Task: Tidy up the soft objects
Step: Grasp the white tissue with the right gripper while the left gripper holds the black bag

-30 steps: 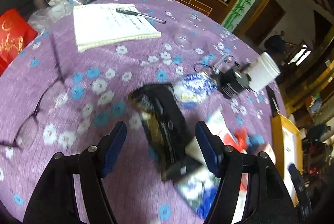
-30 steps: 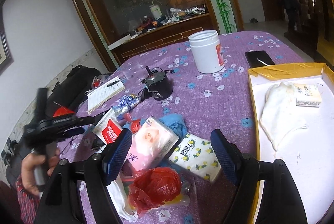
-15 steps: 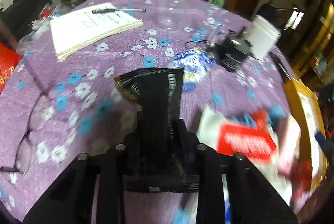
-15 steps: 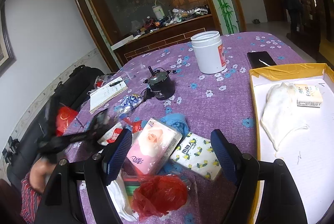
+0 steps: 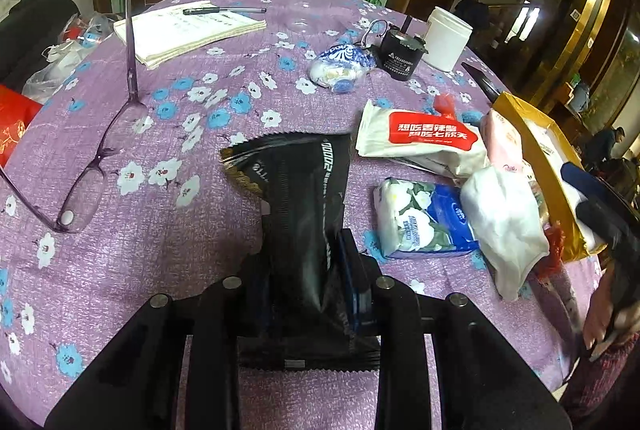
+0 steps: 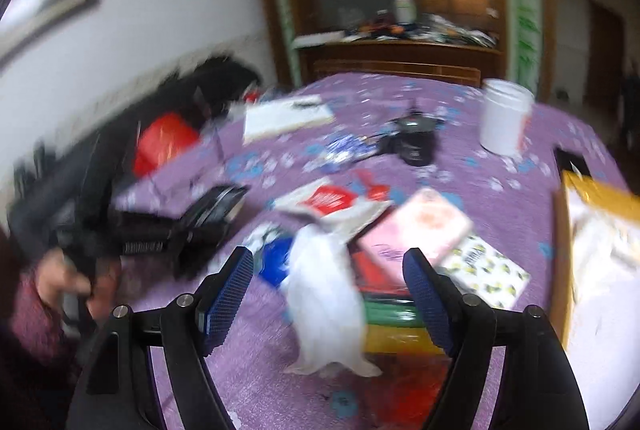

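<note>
Left wrist: tongs (image 5: 306, 270) pinch glossy black crinkle-edged packet (image 5: 304, 197).

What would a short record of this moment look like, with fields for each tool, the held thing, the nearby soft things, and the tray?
left tool: shut on the black crinkly foil packet
right tool: open, holds nothing; view blurred
in front of right tool: white soft cloth on the purple flowered tablecloth
nearby soft things: blue-and-white floral tissue pack; white pack with red label; pink tissue pack
tray: yellow cardboard tray at the table's right edge
</note>
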`<state>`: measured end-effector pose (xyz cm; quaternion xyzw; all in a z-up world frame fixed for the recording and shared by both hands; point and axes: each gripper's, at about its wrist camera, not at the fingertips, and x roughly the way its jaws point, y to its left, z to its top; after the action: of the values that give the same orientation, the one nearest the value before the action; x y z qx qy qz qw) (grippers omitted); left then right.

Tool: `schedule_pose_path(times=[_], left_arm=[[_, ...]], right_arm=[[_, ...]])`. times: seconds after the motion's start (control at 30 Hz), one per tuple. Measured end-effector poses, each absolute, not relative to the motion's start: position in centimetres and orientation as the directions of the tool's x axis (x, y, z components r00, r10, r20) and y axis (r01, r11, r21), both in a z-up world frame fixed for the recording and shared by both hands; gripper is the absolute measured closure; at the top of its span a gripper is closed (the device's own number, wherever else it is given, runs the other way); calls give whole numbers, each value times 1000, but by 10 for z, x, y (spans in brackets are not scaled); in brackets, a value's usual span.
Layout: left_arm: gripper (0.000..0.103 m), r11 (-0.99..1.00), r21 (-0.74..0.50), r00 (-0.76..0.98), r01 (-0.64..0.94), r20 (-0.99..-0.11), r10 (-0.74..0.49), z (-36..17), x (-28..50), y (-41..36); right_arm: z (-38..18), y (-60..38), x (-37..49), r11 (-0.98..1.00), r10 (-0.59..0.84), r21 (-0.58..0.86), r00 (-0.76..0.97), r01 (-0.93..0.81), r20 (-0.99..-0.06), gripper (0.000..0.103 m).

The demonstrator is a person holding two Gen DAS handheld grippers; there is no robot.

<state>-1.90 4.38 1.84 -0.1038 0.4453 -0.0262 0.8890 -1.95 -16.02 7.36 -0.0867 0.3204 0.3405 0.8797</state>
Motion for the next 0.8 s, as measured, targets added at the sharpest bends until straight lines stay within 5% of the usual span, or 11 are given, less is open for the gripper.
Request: schedule_pose_path(times=[0.07, 0.17, 0.23, 0.5, 0.8], left_arm=[[78, 980, -194, 605, -40, -785, -130, 18, -19, 41], [78, 985, -172, 610, -33, -784, -116, 16, -22, 38], [78, 986, -163, 613, -33, -782, -109, 16, -23, 37], [82, 985, -172, 651, -7, -749, -126, 26, -27, 31], [82, 989, -130, 706, 65, -695, -138, 49, -33, -3]], right_arm=[[64, -143, -21, 760, 473, -35, 588, -649, -656, 30], [44, -123, -18, 740, 399, -127, 583, -660, -708, 55], [29, -115, -18, 725, 370, -156, 570, -671, -733, 96], [59, -160, -18, 768, 543, 39, 618, -639, -568, 96], [70, -187, -8, 782, 596, 172, 638, -600, -486, 96]])
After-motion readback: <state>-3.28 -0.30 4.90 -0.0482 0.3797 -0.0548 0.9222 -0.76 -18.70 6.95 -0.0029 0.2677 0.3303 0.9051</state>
